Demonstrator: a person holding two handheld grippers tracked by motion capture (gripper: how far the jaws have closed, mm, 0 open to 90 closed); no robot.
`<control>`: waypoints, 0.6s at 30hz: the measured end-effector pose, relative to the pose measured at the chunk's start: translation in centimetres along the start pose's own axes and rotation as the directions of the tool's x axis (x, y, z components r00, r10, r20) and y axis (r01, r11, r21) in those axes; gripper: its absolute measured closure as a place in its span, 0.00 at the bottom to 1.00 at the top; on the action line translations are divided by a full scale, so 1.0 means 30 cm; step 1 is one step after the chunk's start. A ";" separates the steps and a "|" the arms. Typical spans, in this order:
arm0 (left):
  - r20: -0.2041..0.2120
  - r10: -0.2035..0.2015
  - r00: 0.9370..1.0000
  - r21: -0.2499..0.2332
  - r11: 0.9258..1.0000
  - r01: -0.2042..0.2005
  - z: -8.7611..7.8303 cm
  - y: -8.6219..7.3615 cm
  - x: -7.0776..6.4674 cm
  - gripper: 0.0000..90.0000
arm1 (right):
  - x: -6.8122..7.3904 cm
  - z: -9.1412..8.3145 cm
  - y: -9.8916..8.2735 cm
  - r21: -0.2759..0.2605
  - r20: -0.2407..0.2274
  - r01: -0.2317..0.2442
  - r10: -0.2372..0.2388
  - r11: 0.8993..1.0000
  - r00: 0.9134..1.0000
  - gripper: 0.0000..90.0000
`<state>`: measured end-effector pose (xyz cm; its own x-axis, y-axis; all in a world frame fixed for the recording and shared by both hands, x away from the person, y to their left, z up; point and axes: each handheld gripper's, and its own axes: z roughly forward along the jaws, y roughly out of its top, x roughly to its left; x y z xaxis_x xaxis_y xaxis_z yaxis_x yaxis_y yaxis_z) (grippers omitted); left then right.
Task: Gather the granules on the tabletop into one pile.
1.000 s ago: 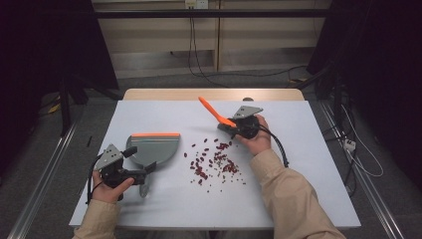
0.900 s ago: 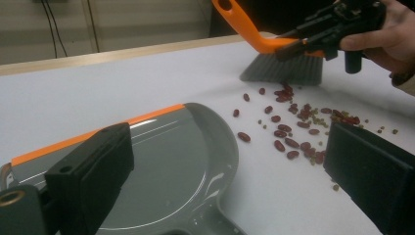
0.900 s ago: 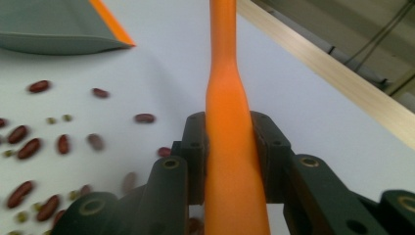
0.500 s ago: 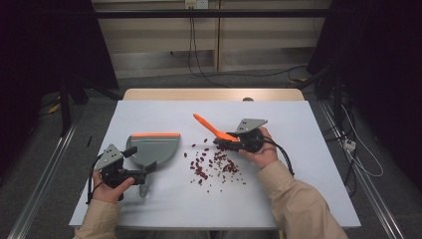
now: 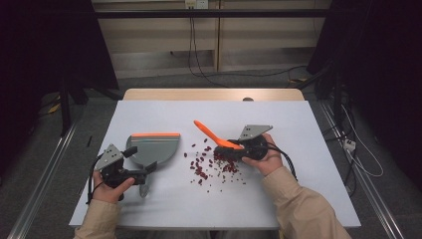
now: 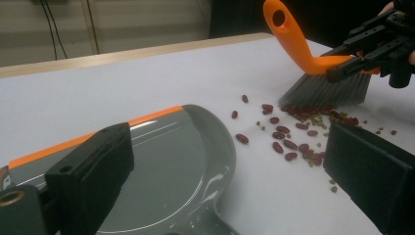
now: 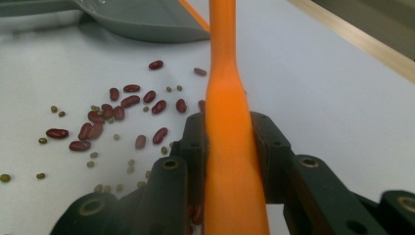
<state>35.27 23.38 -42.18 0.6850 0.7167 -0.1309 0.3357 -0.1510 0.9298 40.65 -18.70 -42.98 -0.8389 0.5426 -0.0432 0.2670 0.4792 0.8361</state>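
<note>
Table [image 5: 308,199], white and rectangular, comes first in the high view, where we see a person's two sleeved forearms entering from the near edge. The left gripper [image 5: 144,174] rests near the left side, at the handle of a grey dustpan [image 5: 152,148] with an orange lip, which lies flat on the table. We cannot tell from here whether its jaws press on the handle. The right gripper [image 5: 230,148] sits right of centre, clamped on an orange brush [image 5: 215,137] whose handle slants up and to the far left. Red beans [image 5: 201,167] lie scattered between dustpan and brush, just beside the bristles.

In the left gripper view we look along its two black jaws, which stand wide apart with the dustpan [image 6: 191,161] lying between and beyond them; neither pad visibly touches it. Further off, the brush [image 6: 313,63] stands with its grey bristles on the table, touching the far edge of the beans [image 6: 293,142], and the right gripper [image 6: 364,54] grips its back.

In the right gripper view we see both jaws closed tight on the orange brush [image 7: 227,147], its handle running straight up the middle. Beans [image 7: 122,112] and small green seeds [image 7: 93,154] lie to the left, with the dustpan [image 7: 142,17] at the far edge.
</note>
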 end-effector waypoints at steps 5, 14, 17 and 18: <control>0.004 0.006 1.000 0.005 1.000 -0.006 0.002 0.001 0.001 0.05 | -0.041 -0.002 0.030 -0.062 0.012 -0.022 0.023 0.998 1.000 0.79; 0.001 -0.004 1.000 0.012 1.000 0.004 0.008 -0.002 0.013 0.05 | -0.146 0.145 0.101 -0.083 0.024 0.003 -0.001 0.997 1.000 0.79; -0.004 -0.019 1.000 0.010 1.000 0.019 0.006 -0.006 0.017 0.05 | -0.162 0.201 0.120 -0.083 0.013 0.031 -0.030 0.996 0.999 0.79; -0.004 -0.019 1.000 0.011 1.000 0.019 0.005 -0.007 0.020 0.05 | -0.165 0.218 0.128 -0.075 0.019 0.049 -0.048 0.996 0.999 0.79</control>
<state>35.72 23.74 -42.50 0.6760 0.7221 -0.1467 0.3555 -0.1452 0.9233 48.92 -15.03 -43.14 -0.8415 0.5320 -0.0937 0.1890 0.4524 0.8715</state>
